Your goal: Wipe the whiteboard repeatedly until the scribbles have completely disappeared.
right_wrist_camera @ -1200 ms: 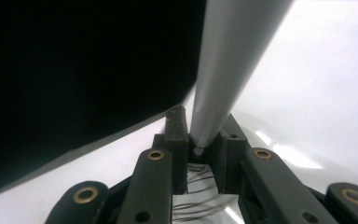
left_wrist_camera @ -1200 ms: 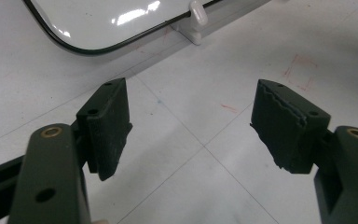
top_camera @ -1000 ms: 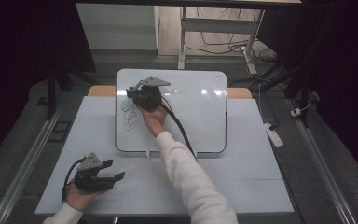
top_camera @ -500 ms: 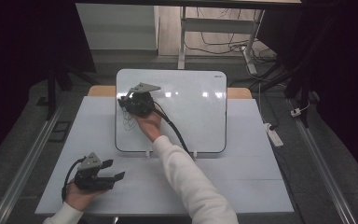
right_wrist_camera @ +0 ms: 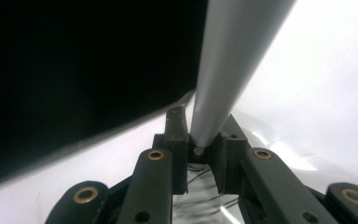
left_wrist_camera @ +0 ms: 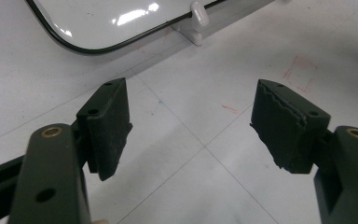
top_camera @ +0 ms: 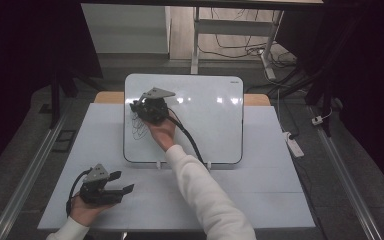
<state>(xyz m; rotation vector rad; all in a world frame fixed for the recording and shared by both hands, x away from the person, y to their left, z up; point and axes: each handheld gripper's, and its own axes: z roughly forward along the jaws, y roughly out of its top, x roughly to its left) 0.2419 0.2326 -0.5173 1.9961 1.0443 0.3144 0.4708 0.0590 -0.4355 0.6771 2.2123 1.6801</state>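
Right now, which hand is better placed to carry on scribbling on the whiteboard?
Right. The right gripper is over the whiteboard beside the scribble, jaws shut on a pen. The left gripper rests open on the table.

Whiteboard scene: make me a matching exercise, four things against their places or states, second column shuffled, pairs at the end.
Things:
1. whiteboard
2. left gripper
3. right gripper
4. pen

Places or states:
A. jaws apart, nothing between them, low over the table
B. propped on two small white feet at the far middle of the table
C. grey shaft clamped between two black jaws
D. over the scribbles at the board's left side

Pairs: 1-B, 2-A, 3-D, 4-C
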